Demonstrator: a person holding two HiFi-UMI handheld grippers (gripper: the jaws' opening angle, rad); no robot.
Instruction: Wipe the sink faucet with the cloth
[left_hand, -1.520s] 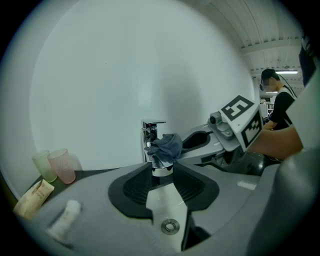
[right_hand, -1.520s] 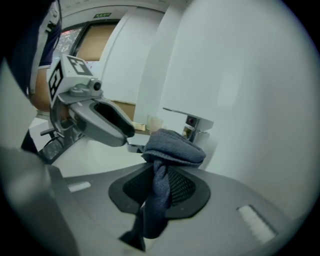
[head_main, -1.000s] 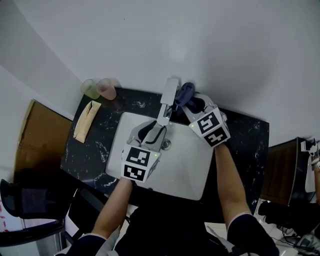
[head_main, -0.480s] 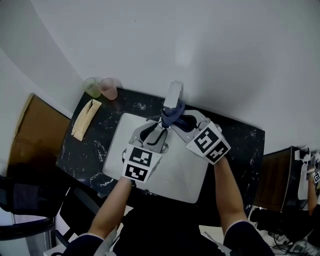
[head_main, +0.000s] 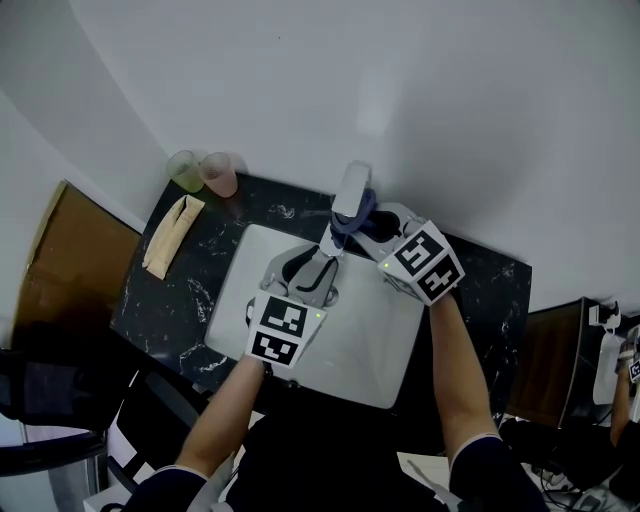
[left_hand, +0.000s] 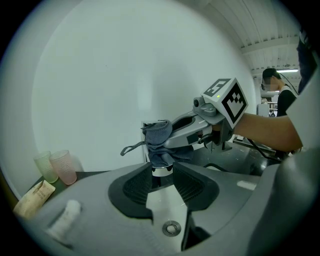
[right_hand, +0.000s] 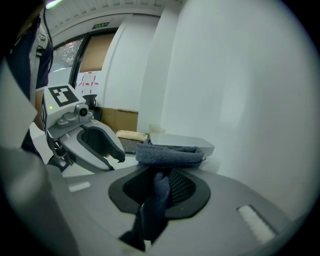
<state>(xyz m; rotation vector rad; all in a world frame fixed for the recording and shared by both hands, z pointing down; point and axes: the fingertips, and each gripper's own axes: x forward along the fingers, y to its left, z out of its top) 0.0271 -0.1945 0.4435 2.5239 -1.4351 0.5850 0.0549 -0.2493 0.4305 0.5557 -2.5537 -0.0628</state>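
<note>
Over the faucet, the cloth is pinched in the right gripper, while the left gripper clamps the spout.

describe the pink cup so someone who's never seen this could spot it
Find the black marbled counter around the white sink. At its back left corner, by the wall, two translucent cups stand side by side. The pink cup is the one nearer the faucet; the green cup is its neighbour.
</note>
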